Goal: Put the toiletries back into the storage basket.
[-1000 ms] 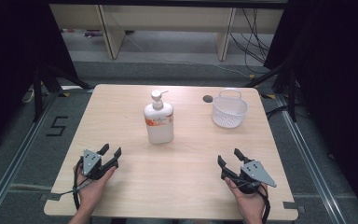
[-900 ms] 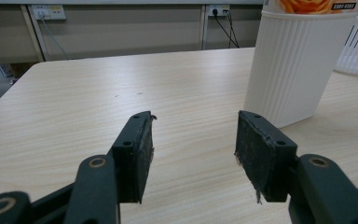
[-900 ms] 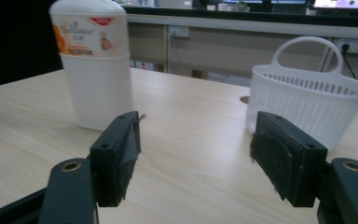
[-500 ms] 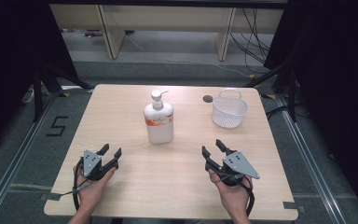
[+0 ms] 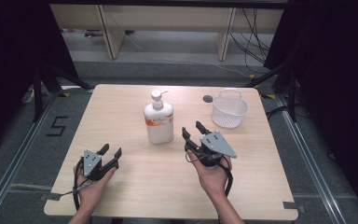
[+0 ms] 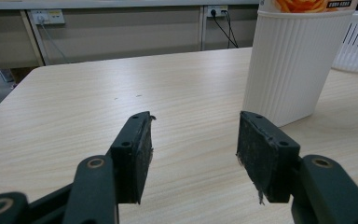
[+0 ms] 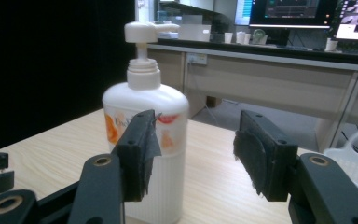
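We find the pump bottle (image 5: pixel 158 122) standing upright near the middle of the table (image 5: pixel 121 107), white with an orange label and its pump head on top. In the right gripper view the bottle (image 7: pixel 145 154) rises just beyond the left jaw, which overlaps it; the space between the jaws is bare.

The right gripper (image 5: pixel 193 132) is held above the table just to the right of the bottle, apart from it, pointing toward the far edge. Its jaws have just been closing and now stand part-way apart — nothing lies between them and the pads press on nothing.

The left gripper (image 5: pixel 111 154) sits low at the near left of the table, well apart from the bottle. In the left gripper view its 2 jaws stand apart over bare wood, with the ribbed base of the bottle (image 6: pixel 291 65) ahead to the right.

1 white basket (image 5: pixel 230 110) stands at the far right of the table — upright, apart from the bottle. A small dark round mark (image 5: pixel 208 99) lies just left of it.
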`<state>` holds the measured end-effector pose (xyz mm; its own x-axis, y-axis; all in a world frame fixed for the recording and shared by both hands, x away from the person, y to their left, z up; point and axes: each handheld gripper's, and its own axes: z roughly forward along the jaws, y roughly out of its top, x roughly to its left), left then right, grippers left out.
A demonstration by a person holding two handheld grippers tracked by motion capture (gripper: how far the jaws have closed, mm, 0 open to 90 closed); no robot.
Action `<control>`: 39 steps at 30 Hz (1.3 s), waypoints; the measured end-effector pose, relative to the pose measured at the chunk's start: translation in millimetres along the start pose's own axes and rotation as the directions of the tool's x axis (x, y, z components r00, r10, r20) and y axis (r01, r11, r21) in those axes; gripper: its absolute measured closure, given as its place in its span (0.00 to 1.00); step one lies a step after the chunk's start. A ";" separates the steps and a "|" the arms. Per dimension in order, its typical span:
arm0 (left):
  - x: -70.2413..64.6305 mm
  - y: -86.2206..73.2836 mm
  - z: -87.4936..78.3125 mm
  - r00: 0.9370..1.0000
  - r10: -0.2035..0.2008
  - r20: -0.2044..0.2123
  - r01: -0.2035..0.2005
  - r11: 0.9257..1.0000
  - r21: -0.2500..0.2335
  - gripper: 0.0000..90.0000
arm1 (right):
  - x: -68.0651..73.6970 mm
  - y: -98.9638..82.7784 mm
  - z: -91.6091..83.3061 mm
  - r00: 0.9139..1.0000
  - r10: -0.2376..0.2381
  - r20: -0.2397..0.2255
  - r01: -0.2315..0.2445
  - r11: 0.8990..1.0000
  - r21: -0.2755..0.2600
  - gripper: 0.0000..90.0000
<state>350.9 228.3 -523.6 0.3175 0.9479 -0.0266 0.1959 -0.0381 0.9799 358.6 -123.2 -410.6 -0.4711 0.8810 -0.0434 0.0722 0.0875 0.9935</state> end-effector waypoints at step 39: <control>-0.4 0.2 0.2 1.000 0.005 0.007 -0.005 1.000 0.001 0.48 | 45.8 36.3 88.3 0.998 0.035 -0.050 -0.032 0.998 0.047 0.45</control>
<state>350.9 227.8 -523.5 0.3246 0.9456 -0.0226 0.1951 -0.0435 0.9798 417.2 -38.6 -385.8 -0.5118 0.8591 -0.0036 0.1288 0.0809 0.9884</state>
